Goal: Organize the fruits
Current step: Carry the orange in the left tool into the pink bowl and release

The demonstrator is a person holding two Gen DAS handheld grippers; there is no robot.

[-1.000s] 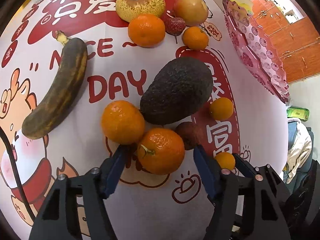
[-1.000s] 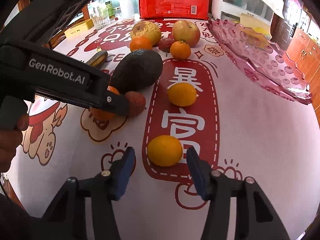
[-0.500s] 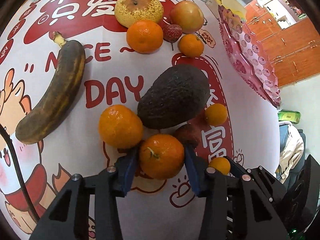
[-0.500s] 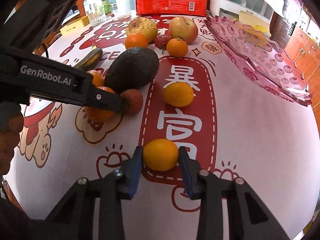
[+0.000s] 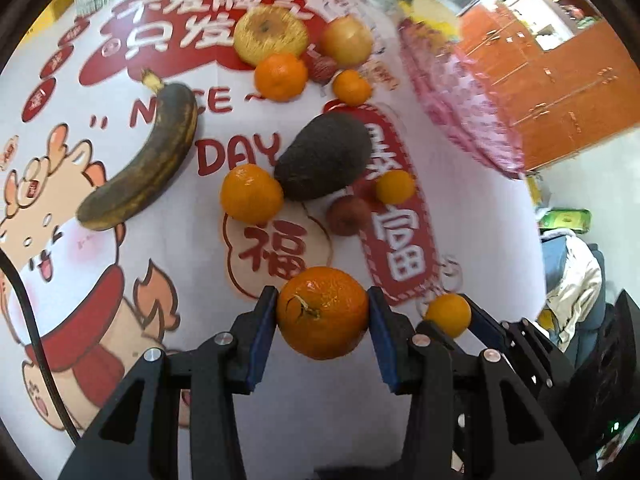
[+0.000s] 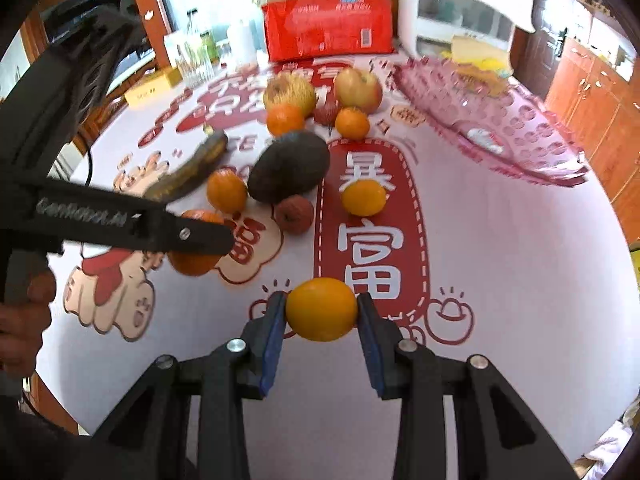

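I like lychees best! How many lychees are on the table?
2. The near lychee sits beside the avocado; the far lychee sits among the far fruit cluster. Others may be hidden.

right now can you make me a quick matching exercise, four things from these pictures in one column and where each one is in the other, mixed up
Things:
1. tangerine
2. yellow orange
3. banana
4. pink tray

Places:
a. far right of the table
b. between the right gripper fingers
c. lying left of the avocado
d. between the left gripper fingers

Pairs: 1-d, 2-b, 3-c, 4-a
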